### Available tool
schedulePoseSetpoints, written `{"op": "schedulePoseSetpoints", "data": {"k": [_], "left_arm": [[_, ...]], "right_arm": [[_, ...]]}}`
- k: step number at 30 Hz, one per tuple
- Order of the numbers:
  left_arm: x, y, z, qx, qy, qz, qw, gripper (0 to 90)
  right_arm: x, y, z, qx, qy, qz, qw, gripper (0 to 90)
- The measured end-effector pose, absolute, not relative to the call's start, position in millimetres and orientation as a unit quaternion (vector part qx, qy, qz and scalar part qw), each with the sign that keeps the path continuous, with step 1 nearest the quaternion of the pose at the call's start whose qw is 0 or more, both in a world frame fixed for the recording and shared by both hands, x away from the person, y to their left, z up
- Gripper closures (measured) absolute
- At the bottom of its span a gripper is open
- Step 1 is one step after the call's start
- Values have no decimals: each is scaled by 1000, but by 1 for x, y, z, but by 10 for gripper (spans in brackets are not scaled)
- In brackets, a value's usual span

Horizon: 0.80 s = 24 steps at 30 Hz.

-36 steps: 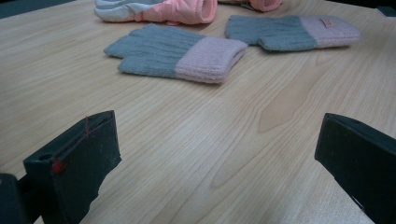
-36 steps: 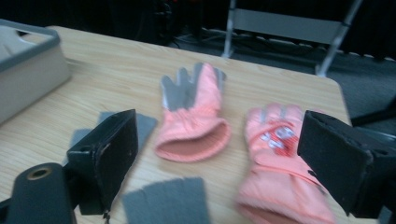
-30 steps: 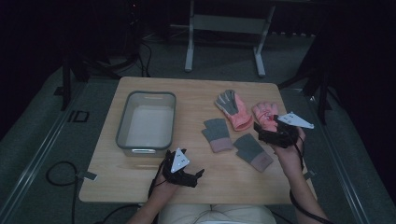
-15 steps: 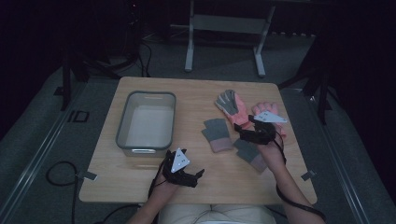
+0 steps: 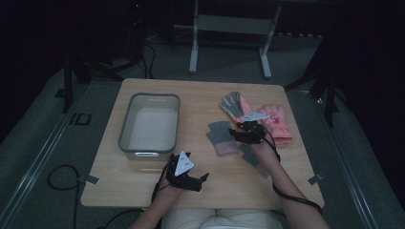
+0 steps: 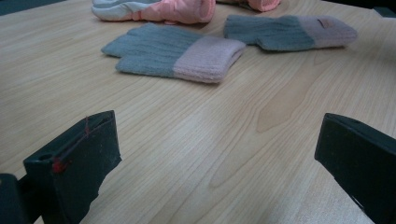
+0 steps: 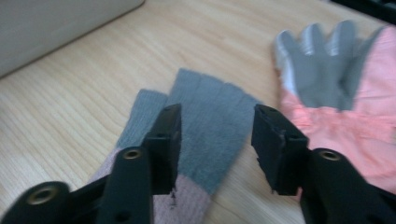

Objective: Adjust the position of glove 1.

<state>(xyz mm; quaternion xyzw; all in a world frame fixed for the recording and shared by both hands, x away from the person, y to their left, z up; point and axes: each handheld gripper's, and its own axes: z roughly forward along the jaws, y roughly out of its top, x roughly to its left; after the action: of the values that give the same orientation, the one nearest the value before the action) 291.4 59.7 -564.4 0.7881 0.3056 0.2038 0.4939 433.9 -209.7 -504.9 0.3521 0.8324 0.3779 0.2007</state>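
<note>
We bring our right gripper point(image 7: 215, 140) down over the near grey knitted glove with a pink cuff point(image 7: 205, 126).

Its jaws have just been closing and stand half spread astride the glove's grey finger part, not yet pinching it. This glove lies flat mid-table on the pale wooden table point(image 5: 143, 183), just beside the coral and grey padded ski glove point(image 7: 345, 107) and near the clear plastic bin point(image 5: 125, 128). Our left gripper point(image 6: 215, 154) hovers near the front edge, jaws spread wide over bare wood, holding nothing.
</note>
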Motion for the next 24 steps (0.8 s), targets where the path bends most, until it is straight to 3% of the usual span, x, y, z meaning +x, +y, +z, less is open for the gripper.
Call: {"op": "schedulePoseSetpoints", "data": {"k": [10,17,24], "left_arm": [[291,60,-564,788,306,203,495,0],[291,59,-564,789,303,206,493,0],[291,59,-564,789,304,208,491,0]], "right_arm": [[454,-190,-533,313,875,337,150,643],[466,-191,-546,328,877,327,130,620],[465,-186,-545,365,865,319,127,820]]}}
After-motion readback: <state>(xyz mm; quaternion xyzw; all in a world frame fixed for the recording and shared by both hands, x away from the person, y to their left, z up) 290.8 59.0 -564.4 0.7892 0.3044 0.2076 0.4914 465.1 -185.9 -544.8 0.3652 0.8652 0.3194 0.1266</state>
